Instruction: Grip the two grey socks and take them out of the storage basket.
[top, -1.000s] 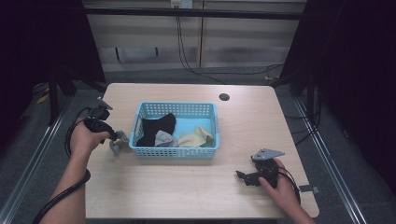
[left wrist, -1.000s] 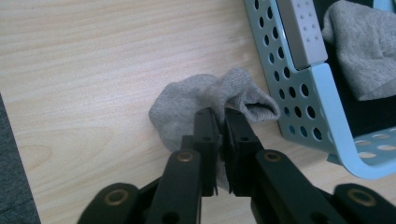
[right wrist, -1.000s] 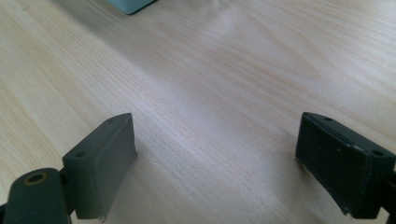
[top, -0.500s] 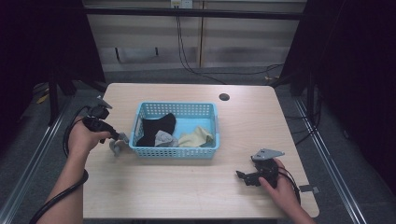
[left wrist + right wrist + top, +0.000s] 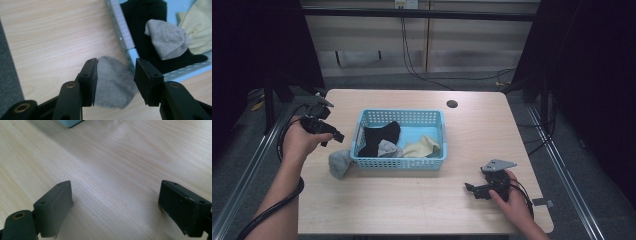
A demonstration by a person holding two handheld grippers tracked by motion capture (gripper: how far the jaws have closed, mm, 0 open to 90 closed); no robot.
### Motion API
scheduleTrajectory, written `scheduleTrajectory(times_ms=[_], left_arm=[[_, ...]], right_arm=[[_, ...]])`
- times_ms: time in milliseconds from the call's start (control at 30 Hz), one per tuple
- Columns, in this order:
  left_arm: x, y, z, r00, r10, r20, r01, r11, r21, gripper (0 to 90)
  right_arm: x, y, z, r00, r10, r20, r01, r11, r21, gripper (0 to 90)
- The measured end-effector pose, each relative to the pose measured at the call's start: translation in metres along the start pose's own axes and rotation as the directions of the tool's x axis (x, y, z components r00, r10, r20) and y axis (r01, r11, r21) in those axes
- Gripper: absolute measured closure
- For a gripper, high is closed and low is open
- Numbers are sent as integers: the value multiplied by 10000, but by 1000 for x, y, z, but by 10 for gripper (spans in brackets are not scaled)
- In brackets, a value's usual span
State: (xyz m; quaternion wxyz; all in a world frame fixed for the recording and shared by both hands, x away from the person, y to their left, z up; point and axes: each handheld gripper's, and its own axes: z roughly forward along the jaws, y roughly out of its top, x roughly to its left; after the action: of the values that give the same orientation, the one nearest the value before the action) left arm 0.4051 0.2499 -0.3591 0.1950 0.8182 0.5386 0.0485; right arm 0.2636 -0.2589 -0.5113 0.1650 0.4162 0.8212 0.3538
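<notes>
The tabletop (image 5: pixel 412 200) is viewed from above and forward by the high view. The basket (image 5: pixel 125 42) corner is seen close, downward, by the left gripper view. Bare tabletop (image 5: pixel 112 170) is seen close by the right gripper view.

A pale wooden table (image 5: pixel 412 200) is stretching out in front of me, with a dark round cap (image 5: pixel 452 104) sitting near its far edge. Black cables (image 5: pixel 403 40) are hanging down the beige wall panel (image 5: pixel 472 50) behind it, and grey floor (image 5: pixel 572 150) is showing along my right
</notes>
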Motion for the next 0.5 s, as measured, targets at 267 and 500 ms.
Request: scheduleTrajectory(times_ms=[267,500], left_arm=[[-24,14,13,9986,385,370,-390,9992,107,487],[-47,26,30,9943,813,690,-825,9965,149,451]], right_arm=[[0,0,0,10000,-15,-6,15,10000,-9,114],[0,0,0,10000,-15,-15,15,10000,-13,114]])
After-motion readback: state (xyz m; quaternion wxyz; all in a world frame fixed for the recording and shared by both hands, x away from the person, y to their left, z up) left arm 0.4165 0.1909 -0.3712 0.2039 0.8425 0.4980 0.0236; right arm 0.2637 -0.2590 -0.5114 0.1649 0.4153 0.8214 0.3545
